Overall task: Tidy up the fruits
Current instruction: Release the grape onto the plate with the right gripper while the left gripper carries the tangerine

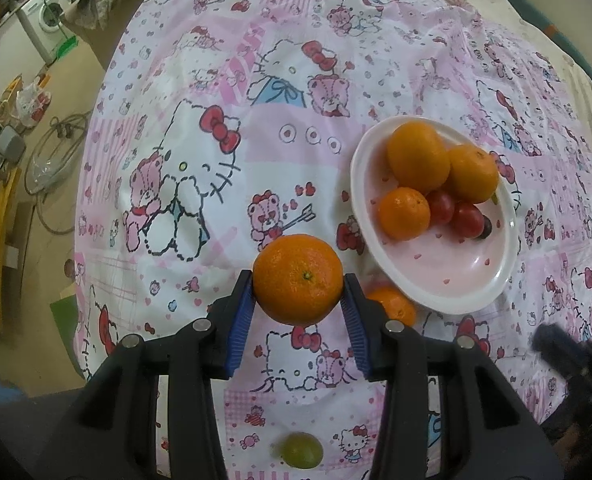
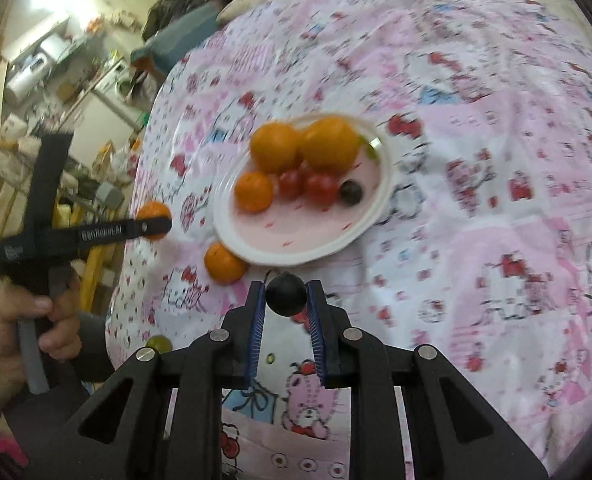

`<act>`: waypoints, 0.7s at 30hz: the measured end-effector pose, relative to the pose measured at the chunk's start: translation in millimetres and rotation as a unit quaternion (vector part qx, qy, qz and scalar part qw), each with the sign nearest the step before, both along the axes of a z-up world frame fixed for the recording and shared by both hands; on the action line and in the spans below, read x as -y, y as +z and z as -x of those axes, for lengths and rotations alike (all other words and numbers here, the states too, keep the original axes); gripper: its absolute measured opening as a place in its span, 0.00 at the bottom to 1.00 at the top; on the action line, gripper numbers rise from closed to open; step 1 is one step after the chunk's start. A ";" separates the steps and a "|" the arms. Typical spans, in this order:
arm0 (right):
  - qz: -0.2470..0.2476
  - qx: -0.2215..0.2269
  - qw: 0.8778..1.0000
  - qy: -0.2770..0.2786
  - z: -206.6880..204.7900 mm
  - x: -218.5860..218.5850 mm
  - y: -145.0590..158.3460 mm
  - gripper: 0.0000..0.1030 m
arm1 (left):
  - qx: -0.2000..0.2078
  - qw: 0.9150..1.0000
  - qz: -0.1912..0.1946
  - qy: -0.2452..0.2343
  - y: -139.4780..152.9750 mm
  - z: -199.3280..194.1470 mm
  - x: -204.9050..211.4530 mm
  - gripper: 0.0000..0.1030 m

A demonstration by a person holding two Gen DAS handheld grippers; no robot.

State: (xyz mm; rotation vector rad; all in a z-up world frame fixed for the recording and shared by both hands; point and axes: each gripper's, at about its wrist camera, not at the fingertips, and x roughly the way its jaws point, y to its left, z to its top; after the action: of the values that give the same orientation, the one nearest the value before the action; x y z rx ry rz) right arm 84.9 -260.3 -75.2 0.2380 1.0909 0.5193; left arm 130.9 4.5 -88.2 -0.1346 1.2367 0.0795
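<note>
**Two grippers, each holding a fruit above a cartoon-print cloth**

My left gripper [image 1: 298,292] points steeply down, its blue ribbed pads clamped on either side of a round orange mandarin [image 1: 298,279], stem scar facing the camera. My right gripper [image 2: 286,300] angles down less steeply and is clenched on a small, dark, round grape [image 2: 286,294]. In the right wrist view my left hand [image 2: 19,320] wraps the grey handle at the lower left edge, with the left gripper reaching sideways, the mandarin at its tip.

Below lies a pink-and-white fabric cloth [image 1: 199,168] printed with cartoon cats and bears. On it sits a white oval plate [image 1: 492,276] holding three orange mandarins, two red cherry tomatoes [image 1: 454,214] and one dark grape at its far side. Another mandarin [image 1: 392,306] rests on the cloth, just beside the plate's near rim — partly hidden behind my left gripper's finger. A green grape [image 1: 300,449] lies nearer me, blurred.

To the left, a cluttered room with a white washing machine [image 1: 43,20] and coiled hose on the floor. The right wrist view is smeared, so the far clutter cannot be made out.
</note>
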 end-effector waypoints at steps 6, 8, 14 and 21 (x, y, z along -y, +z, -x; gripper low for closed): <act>-0.013 0.020 0.999 -0.041 -8.6 30.8 18.5 0.22 | 0.010 1.000 -0.012 -0.008 1.3 0.9 4.5 0.38; -0.013 0.028 0.998 -0.048 -12.0 38.0 25.0 0.22 | 0.009 1.000 -0.012 -0.007 0.8 1.2 3.5 0.38; -0.014 0.044 0.997 -0.057 -26.7 49.6 38.4 0.22 | 0.023 1.000 -0.003 -0.006 7.4 2.2 2.9 0.38; -0.034 0.036 0.997 -0.053 -53.2 57.0 36.7 0.22 | 0.055 0.998 -0.011 -0.028 20.3 3.3 13.2 0.38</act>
State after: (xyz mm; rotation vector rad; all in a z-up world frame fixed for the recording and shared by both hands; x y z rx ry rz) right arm 138.0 -317.3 -38.5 0.3335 0.9855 0.4668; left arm 127.6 -8.7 -67.9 -0.0851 1.1291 0.0366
